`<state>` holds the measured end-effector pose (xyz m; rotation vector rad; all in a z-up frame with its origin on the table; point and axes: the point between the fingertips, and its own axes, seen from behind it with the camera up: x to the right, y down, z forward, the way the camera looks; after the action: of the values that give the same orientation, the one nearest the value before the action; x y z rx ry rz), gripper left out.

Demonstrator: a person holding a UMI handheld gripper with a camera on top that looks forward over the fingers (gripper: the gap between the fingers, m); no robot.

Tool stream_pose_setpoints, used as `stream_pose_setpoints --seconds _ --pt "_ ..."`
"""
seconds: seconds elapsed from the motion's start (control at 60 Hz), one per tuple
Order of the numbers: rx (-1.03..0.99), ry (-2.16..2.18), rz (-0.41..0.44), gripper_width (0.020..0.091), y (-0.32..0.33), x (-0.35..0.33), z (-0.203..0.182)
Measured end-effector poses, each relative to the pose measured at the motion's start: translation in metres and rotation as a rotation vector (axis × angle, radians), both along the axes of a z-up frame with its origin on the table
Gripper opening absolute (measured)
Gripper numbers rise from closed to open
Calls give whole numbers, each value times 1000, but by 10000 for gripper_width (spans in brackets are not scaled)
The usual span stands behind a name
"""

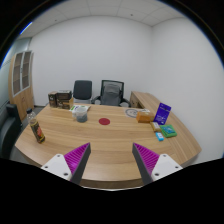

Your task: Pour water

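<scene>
Fingers of the gripper (112, 160) stand wide apart above the near edge of a wooden table (105, 140), holding nothing, their magenta pads (76, 156) facing inward; well beyond them, near the table's middle, sits a small red disc (105, 121); just left of it stands a pale cup (81, 113); a bottle (36, 129) stands upright at the table's left side, well apart from the fingers; a purple box (162, 114) and a teal item (168, 131) lie to the right; two office chairs (98, 92) wait behind the table; a wooden cabinet (21, 78) rises against the left wall.
</scene>
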<state>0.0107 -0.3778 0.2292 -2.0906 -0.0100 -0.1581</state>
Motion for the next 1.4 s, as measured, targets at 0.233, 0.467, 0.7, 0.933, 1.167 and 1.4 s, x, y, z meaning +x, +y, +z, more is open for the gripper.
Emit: stream_pose_setpoints --seconds 0.233,0.467,0.7,0.933,1.167,1.4 --pt "-71 -17 41 858 -2 -79 -49" --pt "-123 8 64 860 -15 -213 -96" --pt "-42 80 95 861 21 -373 -104" --pt "71 77 66 859 111 -437 -108" --pt "99 103 42 758 180 -436 -145" --pt "180 111 74 430 201 -442 -142"
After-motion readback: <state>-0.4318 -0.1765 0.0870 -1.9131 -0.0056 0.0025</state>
